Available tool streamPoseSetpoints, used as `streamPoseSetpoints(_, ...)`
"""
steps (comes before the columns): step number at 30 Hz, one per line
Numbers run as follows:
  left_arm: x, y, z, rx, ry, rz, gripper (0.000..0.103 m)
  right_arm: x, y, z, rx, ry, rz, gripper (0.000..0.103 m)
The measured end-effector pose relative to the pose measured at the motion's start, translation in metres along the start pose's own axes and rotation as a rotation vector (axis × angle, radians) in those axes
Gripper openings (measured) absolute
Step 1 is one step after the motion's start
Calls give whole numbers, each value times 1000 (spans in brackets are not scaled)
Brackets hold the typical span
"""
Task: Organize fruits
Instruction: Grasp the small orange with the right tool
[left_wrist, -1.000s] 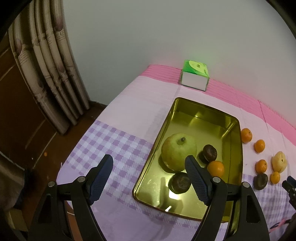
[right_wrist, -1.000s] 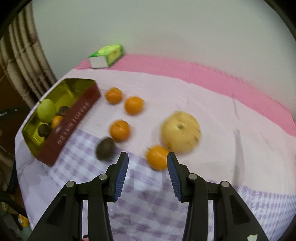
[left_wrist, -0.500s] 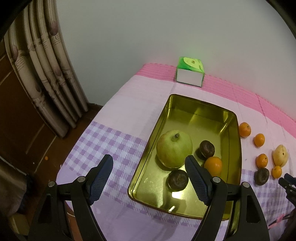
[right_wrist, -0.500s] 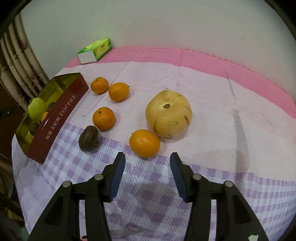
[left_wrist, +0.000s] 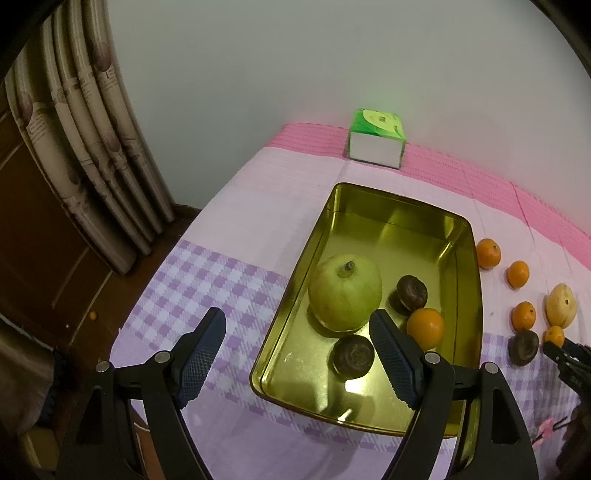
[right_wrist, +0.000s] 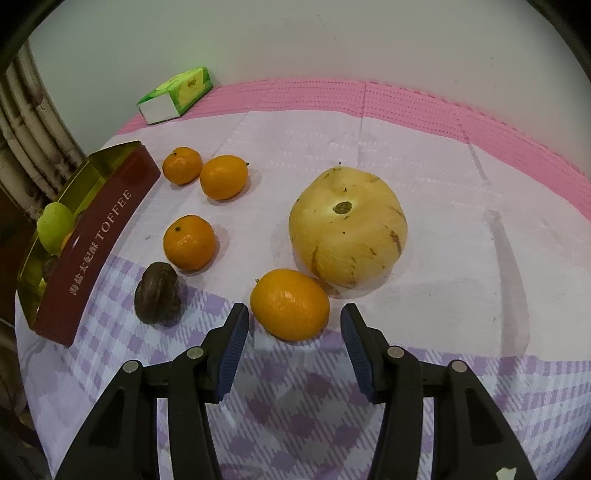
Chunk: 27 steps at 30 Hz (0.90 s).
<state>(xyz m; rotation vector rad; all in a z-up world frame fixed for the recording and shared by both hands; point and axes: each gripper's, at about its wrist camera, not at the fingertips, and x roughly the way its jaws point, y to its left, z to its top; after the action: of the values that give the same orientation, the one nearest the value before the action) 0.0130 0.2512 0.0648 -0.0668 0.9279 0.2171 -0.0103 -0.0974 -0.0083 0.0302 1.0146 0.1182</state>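
Fruits in gold tin (left_wrist: 466, 258): green pear (left_wrist: 344, 291), orange (left_wrist: 424, 328), two dark, perhaps passionfruit; both hand-held grippers open, empty

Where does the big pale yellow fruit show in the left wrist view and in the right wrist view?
Left wrist: the pale yellow fruit sits small at the far right edge, beyond the tin.
Right wrist: it fills the centre, just behind the nearest orange.
Shared landmark: the green tissue box by the wall.

A green-topped tissue box (left_wrist: 376, 142) sits on the pink mat (right_wrist: 406, 99), far ahead of the tongs; striped curtains (left_wrist: 92, 147) hang to their left.
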Motion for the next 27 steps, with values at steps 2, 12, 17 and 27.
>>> streamPoseSetpoints(2,0,-1,0,4,-2,-5,80,3,0,2,4,-4,2,50)
streamPoseSetpoints(12,4,-4,-1,21,10,-5,80,5,7,4,-9,-31,-16,40)
streamPoseSetpoints(17,4,-8,0,31,11,-3,80,-1,3,-2,-11,-24,-17,40)
streamPoseSetpoints(27,-4,-52,-2,119,14,-74,80,-17,-48,-16,8,-37,-142,40)
